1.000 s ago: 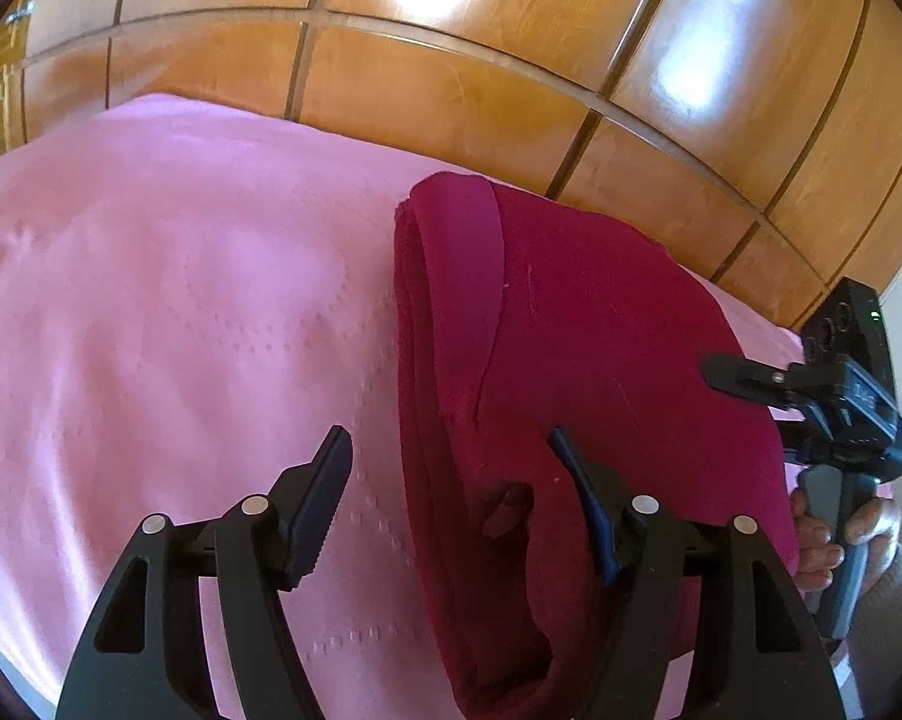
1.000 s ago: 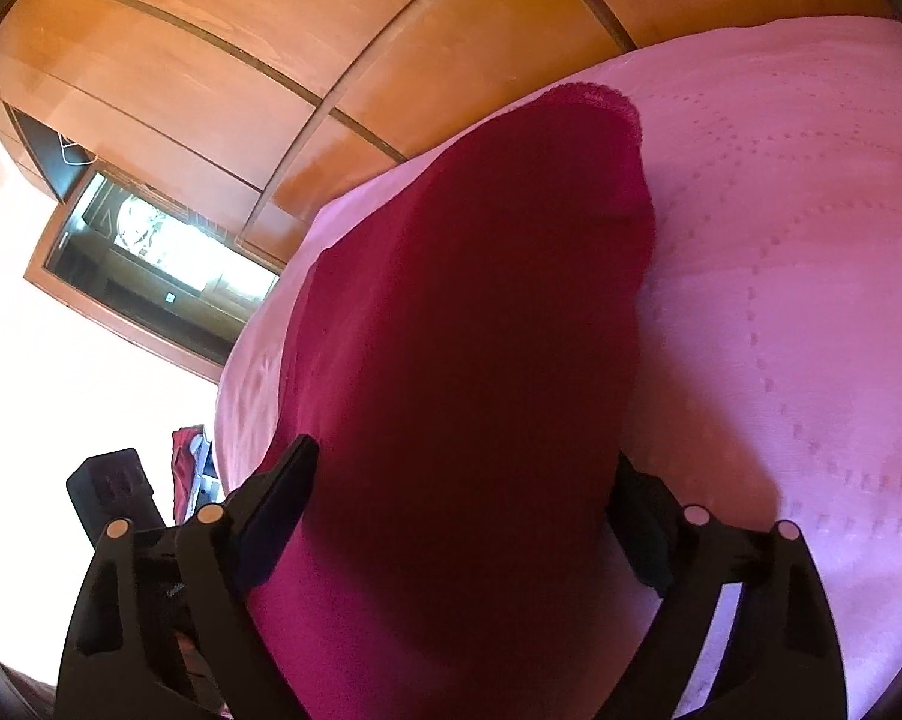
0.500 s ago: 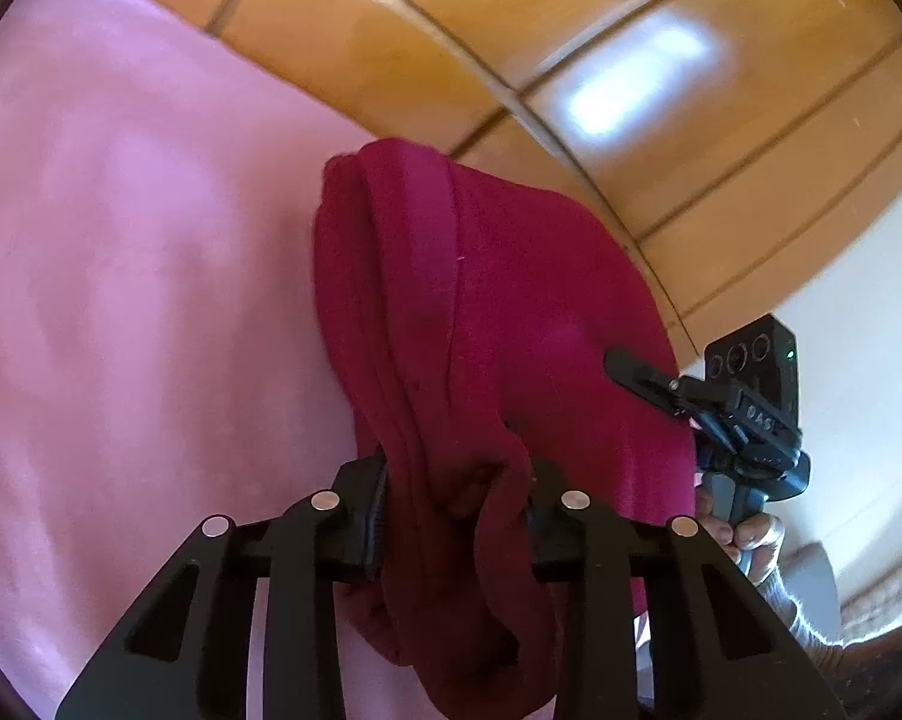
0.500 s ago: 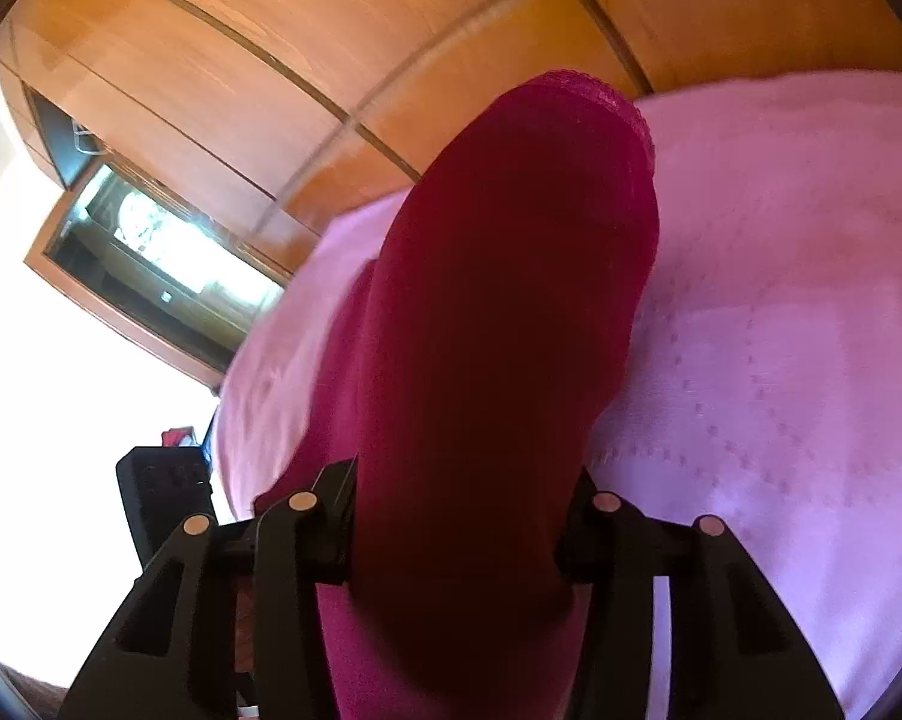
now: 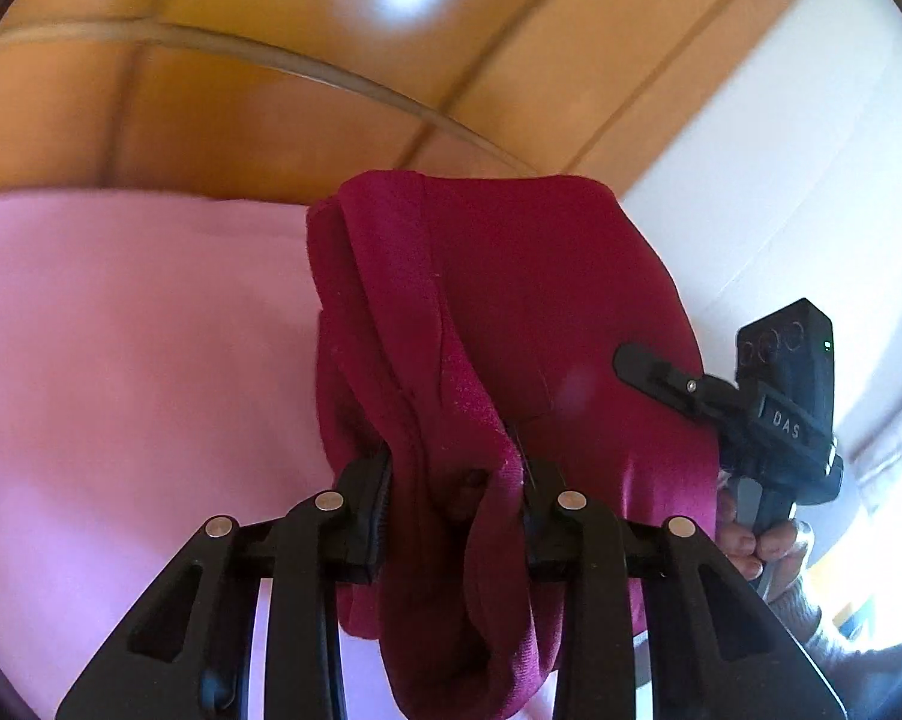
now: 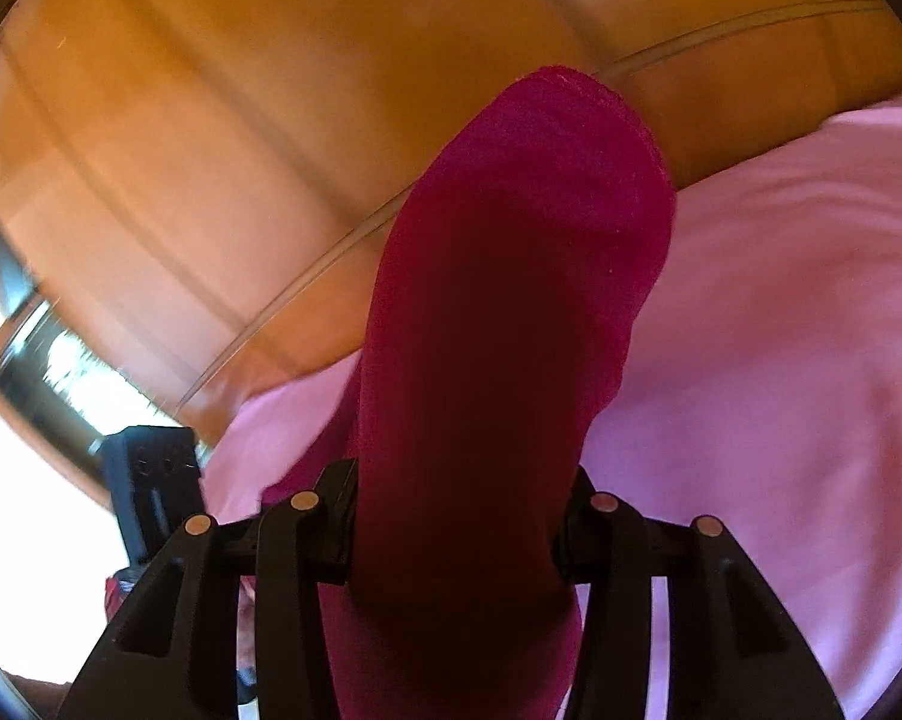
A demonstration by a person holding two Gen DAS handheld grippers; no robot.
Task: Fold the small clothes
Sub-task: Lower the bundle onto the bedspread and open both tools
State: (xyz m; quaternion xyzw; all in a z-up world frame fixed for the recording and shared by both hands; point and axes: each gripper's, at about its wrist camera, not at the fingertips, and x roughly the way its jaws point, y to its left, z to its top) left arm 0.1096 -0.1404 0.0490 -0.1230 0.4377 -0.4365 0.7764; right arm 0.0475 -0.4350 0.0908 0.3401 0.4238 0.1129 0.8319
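A dark red folded garment (image 5: 511, 312) is lifted off the pink bedspread (image 5: 138, 372). My left gripper (image 5: 454, 486) is shut on its bunched near edge, with cloth hanging down between the fingers. My right gripper (image 6: 457, 510) is shut on the other near edge of the same garment (image 6: 511, 300), which rises in front of the camera and hides the fingertips. The right gripper also shows in the left wrist view (image 5: 751, 414), clamped on the garment's right side and held by a hand.
A glossy wooden panelled wall (image 5: 270, 60) stands behind the bed. A white wall (image 5: 781, 150) lies to the right. The pink bedspread (image 6: 781, 330) spreads to the right in the right wrist view. A window (image 6: 60, 372) shows at far left.
Both grippers went from open to shut on the red garment. They then lifted it off the bedspread and tilted upward toward the wall.
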